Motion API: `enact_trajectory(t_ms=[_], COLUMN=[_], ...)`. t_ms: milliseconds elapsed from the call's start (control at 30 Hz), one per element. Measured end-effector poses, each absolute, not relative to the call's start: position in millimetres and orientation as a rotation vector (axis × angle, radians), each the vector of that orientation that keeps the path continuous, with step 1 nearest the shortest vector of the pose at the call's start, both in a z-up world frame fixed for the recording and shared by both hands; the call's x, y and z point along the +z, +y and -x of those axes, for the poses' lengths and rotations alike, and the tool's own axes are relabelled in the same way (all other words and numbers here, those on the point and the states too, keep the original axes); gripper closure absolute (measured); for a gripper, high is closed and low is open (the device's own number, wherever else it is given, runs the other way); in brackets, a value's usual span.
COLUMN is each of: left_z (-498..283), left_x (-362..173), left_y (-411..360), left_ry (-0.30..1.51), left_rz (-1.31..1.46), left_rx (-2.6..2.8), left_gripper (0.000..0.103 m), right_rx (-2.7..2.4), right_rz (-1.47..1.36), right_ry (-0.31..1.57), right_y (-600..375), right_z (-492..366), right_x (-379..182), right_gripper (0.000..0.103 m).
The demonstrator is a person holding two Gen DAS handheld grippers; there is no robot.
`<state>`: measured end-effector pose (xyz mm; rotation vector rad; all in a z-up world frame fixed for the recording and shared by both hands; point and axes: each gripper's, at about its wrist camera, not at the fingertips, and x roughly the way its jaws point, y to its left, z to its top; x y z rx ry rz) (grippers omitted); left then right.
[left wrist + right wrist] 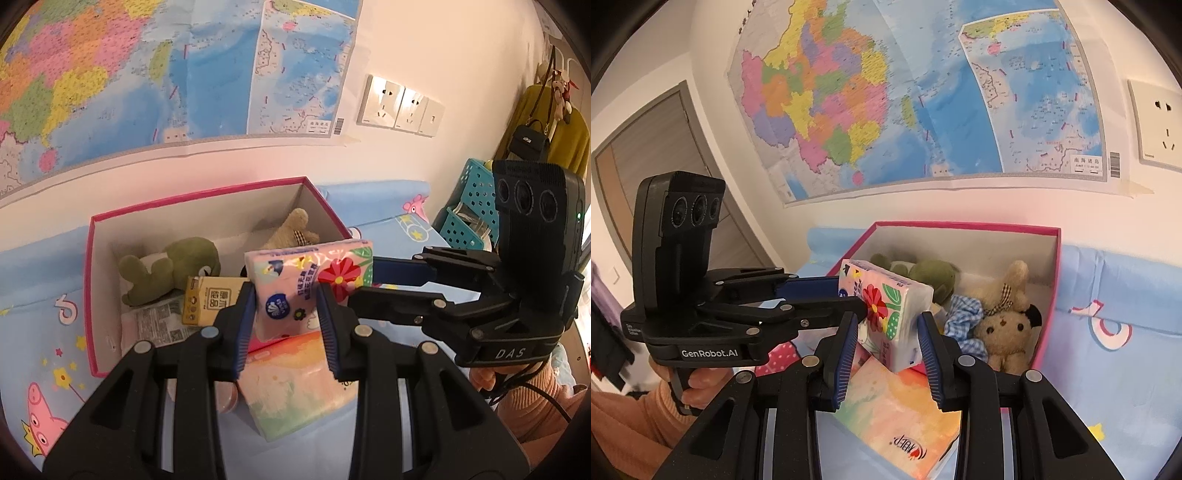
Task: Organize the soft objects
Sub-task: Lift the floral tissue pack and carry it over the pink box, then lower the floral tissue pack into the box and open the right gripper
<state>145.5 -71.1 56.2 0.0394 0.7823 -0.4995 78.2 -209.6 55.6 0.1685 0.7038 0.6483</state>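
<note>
Left wrist view has my left gripper (286,306) narrowed onto a pink tissue pack (306,280), its blue pads pressing the pack's lower sides. My right gripper (373,273) comes in from 3 o'clock and clamps the same pack at its flowered end. So both grippers hold this one pack, lifted above the near rim of the pink box (88,291), which sits at 11 o'clock on the blue cartoon-print bed sheet (40,280). Inside the box lie a green plush toy (166,269), a tan plush bear (291,229) at the far corner and a small yellow carton (210,301). Under the lifted pack, at 6 o'clock, rests a pastel tissue pack (295,391).

From the right wrist, the tissue pack (886,310) sits tilted between my right gripper (888,321) pads, with the left gripper (846,291) gripping its far end from 9 o'clock. The box (1049,306) lies at 1 o'clock, holding the bear (1004,328), a blue checked cloth (964,314) and the green plush (931,277). A map (886,92) hangs on the wall at 12 o'clock.
</note>
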Motion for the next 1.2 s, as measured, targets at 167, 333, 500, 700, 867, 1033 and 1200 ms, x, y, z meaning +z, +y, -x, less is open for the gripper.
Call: enact_trajectory(t_ms=[167, 333, 500, 700, 867, 1033, 1200], left_z=[-150, -157, -164, -170, -176, -182, -187], left_x=[56, 56, 55, 54, 54, 52, 51], left_y=[-73, -75, -76, -76, -78, -79, -80], left_ry=[0.785, 0.789, 0.795, 0.802, 0.807, 0.814, 0.818], left_rz=[-0.039, -0.039, -0.042, -0.040, -0.044, -0.047, -0.047], left_rx=[-0.496, -0.490, -0.483, -0.475, -0.471, -0.469, -0.465], left_gripper=[0.068, 0.068, 0.068, 0.068, 0.068, 0.068, 0.068], right_rx=[0.641, 0.635, 0.633, 0.628, 0.627, 0.626, 0.621], right_rz=[-0.166, -0.166, -0.171, -0.178, -0.182, -0.182, -0.186], right_ry=[0.704, 0.705, 0.710, 0.713, 0.714, 0.719, 0.722], right_y=[-211, -212, -212, -213, -214, -214, -215], right_z=[-83, -89, -95, -102, -108, -114, -118], right_x=[58, 57, 55, 53, 53, 51, 51], right_gripper=[0.068, 0.068, 0.068, 0.068, 0.068, 0.068, 0.068])
